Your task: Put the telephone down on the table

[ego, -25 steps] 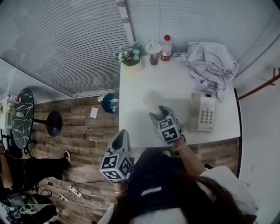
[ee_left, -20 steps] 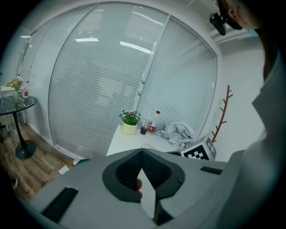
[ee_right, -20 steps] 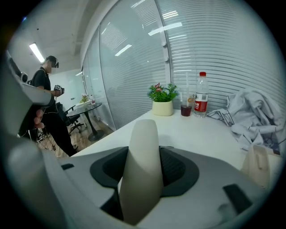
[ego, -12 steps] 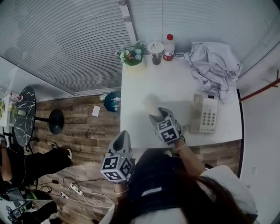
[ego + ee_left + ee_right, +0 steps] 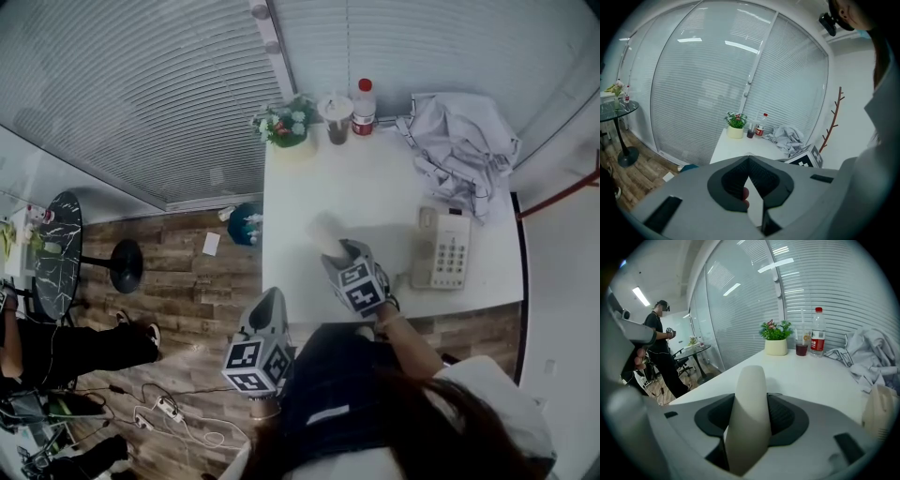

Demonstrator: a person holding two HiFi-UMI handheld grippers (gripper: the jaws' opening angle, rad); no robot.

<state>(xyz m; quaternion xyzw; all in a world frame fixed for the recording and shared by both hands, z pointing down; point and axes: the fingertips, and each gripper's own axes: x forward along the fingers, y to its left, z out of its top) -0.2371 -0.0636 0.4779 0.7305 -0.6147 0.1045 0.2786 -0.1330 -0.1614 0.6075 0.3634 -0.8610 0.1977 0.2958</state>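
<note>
A cream telephone handset [image 5: 749,413] stands upright between the jaws of my right gripper [image 5: 337,251], which is shut on it. The handset [image 5: 324,232] hangs just above the white table [image 5: 375,183] near its front edge. The telephone base [image 5: 442,248], with its keypad up, lies on the table to the right of the gripper; its edge shows as a blurred cream shape [image 5: 880,416]. My left gripper [image 5: 268,302] hangs off the table's front left corner, above the wooden floor. Its jaws [image 5: 749,159] meet at the tips with nothing held.
At the table's far edge stand a potted plant [image 5: 286,127], a cup with dark drink [image 5: 337,111] and a red-capped bottle [image 5: 363,101]. A crumpled grey cloth [image 5: 464,141] fills the far right corner. A person [image 5: 658,348] stands by a round black table [image 5: 52,253].
The head view has drifted slightly. Both grippers and the handset keep their places relative to the table.
</note>
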